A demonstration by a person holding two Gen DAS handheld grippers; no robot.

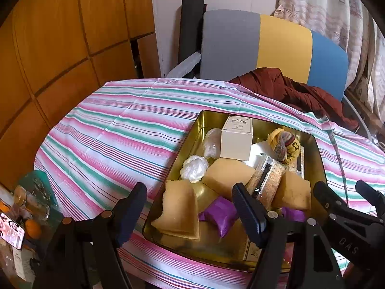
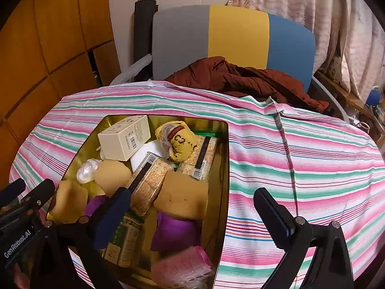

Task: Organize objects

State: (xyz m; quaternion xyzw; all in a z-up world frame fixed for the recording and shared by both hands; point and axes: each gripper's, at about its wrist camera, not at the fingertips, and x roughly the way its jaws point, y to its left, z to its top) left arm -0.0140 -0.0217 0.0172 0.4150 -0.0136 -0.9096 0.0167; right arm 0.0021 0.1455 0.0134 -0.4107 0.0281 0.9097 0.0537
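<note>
A gold metal tin (image 1: pixel 185 139) (image 2: pixel 225 168) sits on the striped tablecloth, filled with small items. Inside are a white box (image 1: pixel 237 139) (image 2: pixel 125 137), yellow sponges (image 1: pixel 180 212) (image 2: pixel 181 197), cracker packs (image 1: pixel 267 178) (image 2: pixel 149 180), a purple bag (image 1: pixel 220 213) (image 2: pixel 175 231), a yellow knit bundle (image 1: pixel 285 148) (image 2: pixel 179 144), crumpled clear plastic (image 1: pixel 195 168) and a pink pack (image 2: pixel 182 267). My left gripper (image 1: pixel 190 210) (image 2: pixel 32 187) hovers open over the tin's near left part. My right gripper (image 2: pixel 192 209) (image 1: pixel 343 190) hovers open over the tin's near right edge. Neither holds anything.
The pink, green and white tablecloth (image 1: pixel 108 132) (image 2: pixel 312 168) covers a round table. Behind it stands a grey, yellow and blue chair (image 1: pixel 264 45) with a brown garment (image 1: pixel 288 91). Wooden cabinets (image 1: pixel 48 48) are at left, curtains (image 2: pixel 336 24) at right. A phone (image 1: pixel 12 231) and oranges lie low left.
</note>
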